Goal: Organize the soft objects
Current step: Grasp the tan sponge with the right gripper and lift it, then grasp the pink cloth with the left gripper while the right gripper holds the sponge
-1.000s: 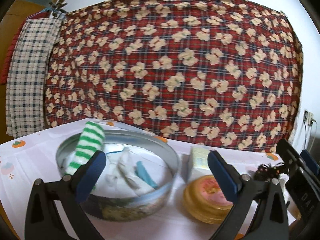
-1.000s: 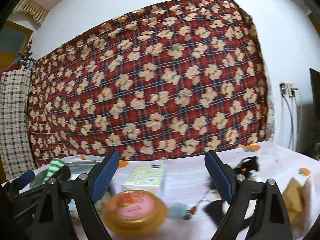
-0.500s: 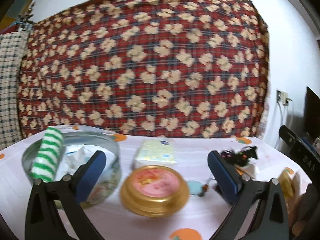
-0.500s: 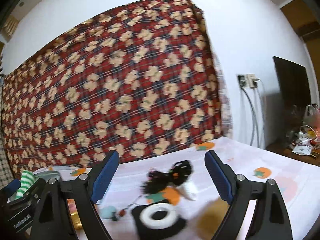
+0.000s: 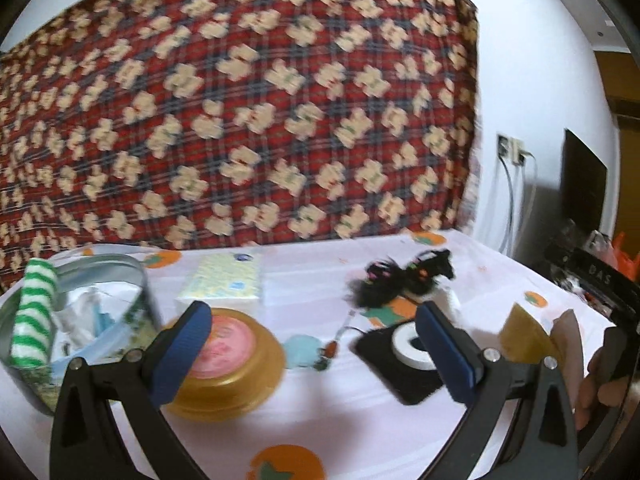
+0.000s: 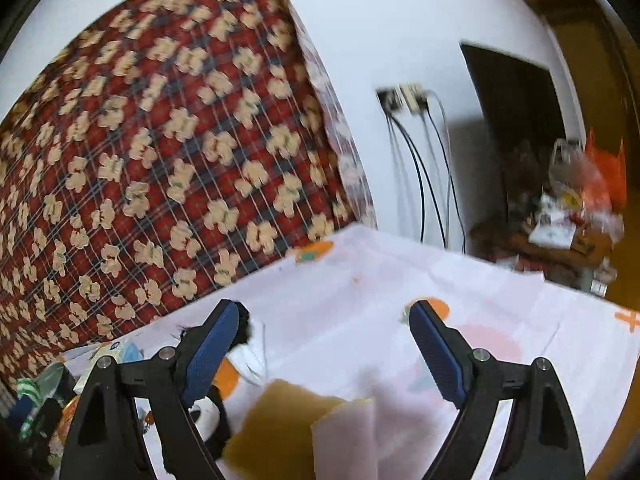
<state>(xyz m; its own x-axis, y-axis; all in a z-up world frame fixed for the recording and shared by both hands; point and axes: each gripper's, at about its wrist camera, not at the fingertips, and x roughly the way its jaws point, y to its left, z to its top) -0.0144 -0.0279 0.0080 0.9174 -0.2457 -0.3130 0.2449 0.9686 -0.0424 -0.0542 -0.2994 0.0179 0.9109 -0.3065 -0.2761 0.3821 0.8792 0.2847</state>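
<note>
Left gripper [image 5: 316, 334]: jaws spread wide, nothing between the blue pads; it hangs over the table with the gold lid and the black pad showing in the gap.
Right gripper [image 6: 322, 344]: jaws spread wide, nothing gripped; bare tablecloth shows between the pads, and folded cloths lie low in the gap.
Tin [image 5: 138, 276]: round metal tin at the table's left end, printed picture on its side, open top.
Striped sock [image 5: 34, 316]: rolled, green and white bands, standing tilted against the tin's near-left rim; upper end sticks out above the rim.
Inside the tin: crumpled white cloth [image 5: 78, 316] with a pale blue piece beside it; details blurred.
Tissue pack [image 5: 224, 280]: pale yellow-green, flat on the table just right of the tin.
Gold lid [image 5: 236, 364]: round, pink centre, in front of the tissue pack.
Black fuzzy bundle [image 5: 400, 278]: dark tangle with small coloured specks, mid-table toward the back.
Black pad [image 5: 394, 354]: flat, with a white tape ring [image 5: 408, 346] lying on it.
Folded cloths [image 6: 320, 428]: one mustard, one pale lilac, overlapping at the table's right end; soft, blurred edges.
Tablecloth [image 6: 360, 280]: white with orange fruit prints.
</note>
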